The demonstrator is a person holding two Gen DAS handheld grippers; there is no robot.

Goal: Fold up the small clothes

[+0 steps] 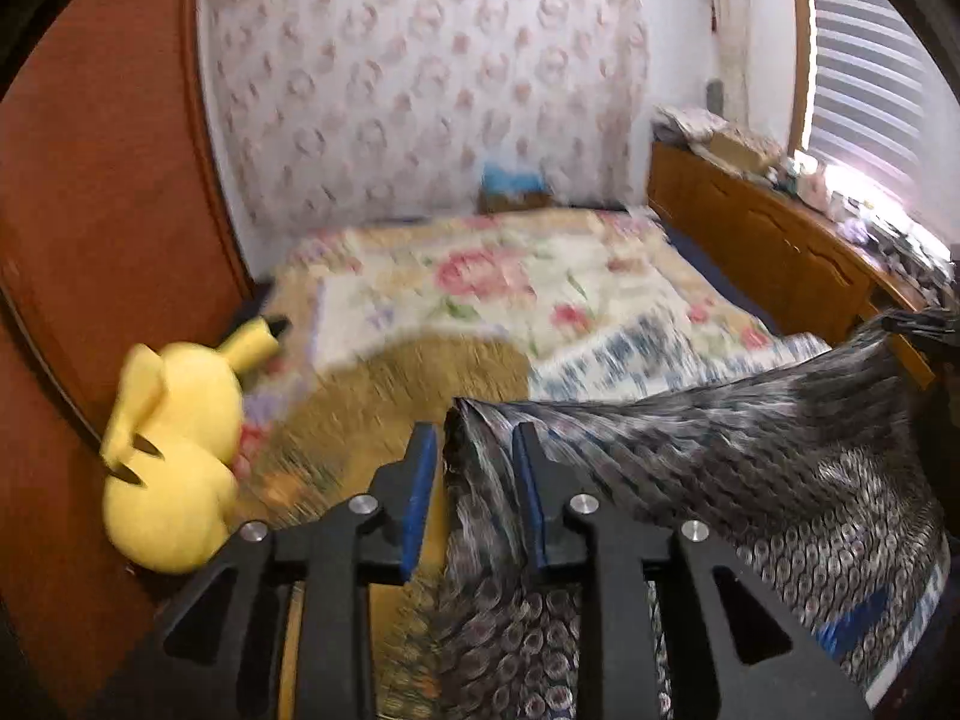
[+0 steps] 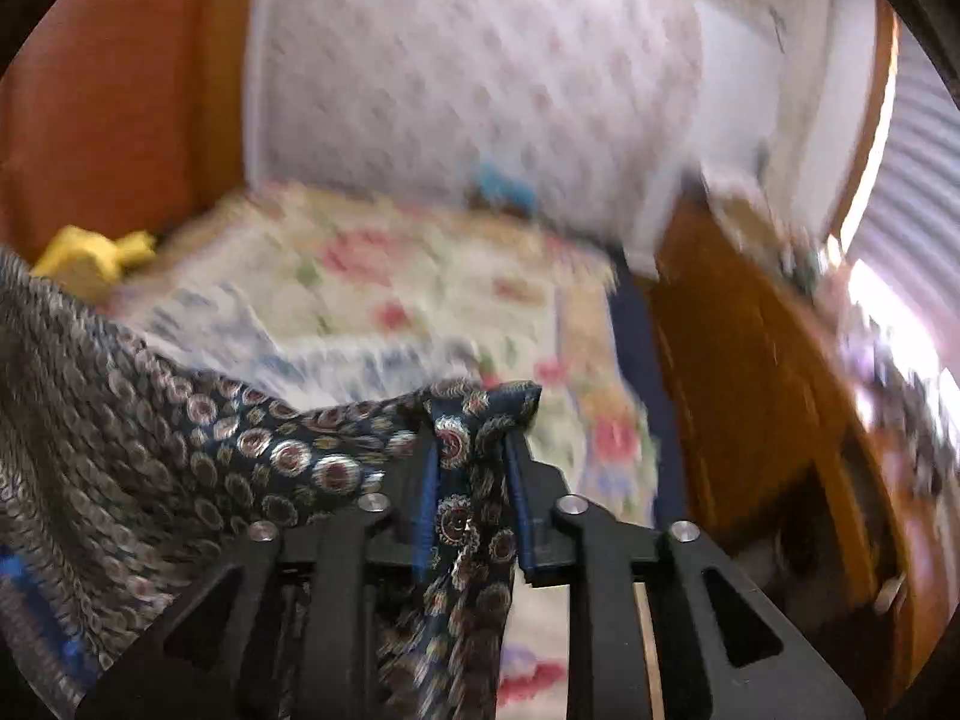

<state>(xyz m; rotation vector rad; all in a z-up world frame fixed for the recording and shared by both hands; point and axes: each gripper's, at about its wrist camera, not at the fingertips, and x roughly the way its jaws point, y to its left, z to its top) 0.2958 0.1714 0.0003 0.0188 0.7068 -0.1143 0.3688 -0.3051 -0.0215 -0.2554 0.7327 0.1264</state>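
The left tool (image 1: 471, 462) has its blue-padded fingers (image 1: 420, 480) spread a little, with a bunched corner of the dark patterned garment (image 1: 750, 468) standing between them; the cloth sits near the right pad, but there is a clear gap to the left one, so the pads do not pinch it. The right tool (image 2: 471, 468) also stands slightly apart, the garment's other corner (image 2: 474, 420) draped over and between its fingertips, and the blur hides whether the pads press on it. The garment (navy, printed with small round medallions) spans from one tool to the other, held up above the bed (image 1: 480, 288). Beyond it lies a pale cloth with blue print (image 1: 630, 360) on the floral bedspread (image 2: 360, 276). A yellow plush toy (image 1: 174, 456) leans at the bed's left edge against a reddish-brown wooden panel (image 1: 108, 210). A wooden headboard (image 1: 768, 252) runs along the right, clutter on top.
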